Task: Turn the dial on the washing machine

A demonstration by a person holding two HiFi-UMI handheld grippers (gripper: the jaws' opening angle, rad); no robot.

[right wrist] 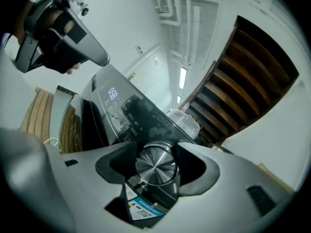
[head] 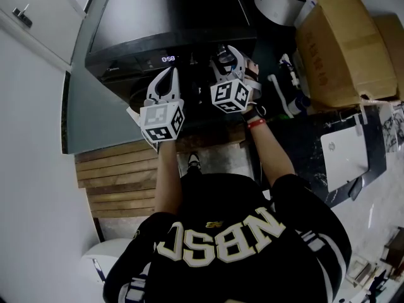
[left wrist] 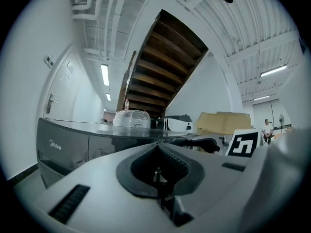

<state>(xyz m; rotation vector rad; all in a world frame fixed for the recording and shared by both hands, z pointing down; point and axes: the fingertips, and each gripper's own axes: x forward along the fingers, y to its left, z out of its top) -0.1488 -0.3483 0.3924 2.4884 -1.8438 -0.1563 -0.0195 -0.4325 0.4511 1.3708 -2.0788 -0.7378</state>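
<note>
The dark washing machine (head: pixel 164 24) stands in front of me, its display (head: pixel 168 59) lit. In the right gripper view a round brushed-metal dial (right wrist: pixel 156 165) on the slanted control panel (right wrist: pixel 124 115) sits between the two jaws, which press its left and right sides. My right gripper (head: pixel 225 55) is shut on that dial at the panel's right part. My left gripper (head: pixel 170 77) hovers beside it at the left, just below the display, apart from the panel. The left gripper (left wrist: pixel 158 173) is shut with nothing in it, and it also shows held aloft (right wrist: pixel 53 28).
Cardboard boxes (head: pixel 344 49) stand at the right, with a white flat device (head: pixel 344 150) on a dark surface below them. A wooden pallet (head: pixel 120 175) lies at the machine's foot on the left. A clear wrapped bundle (left wrist: pixel 131 119) rests on the machine's top.
</note>
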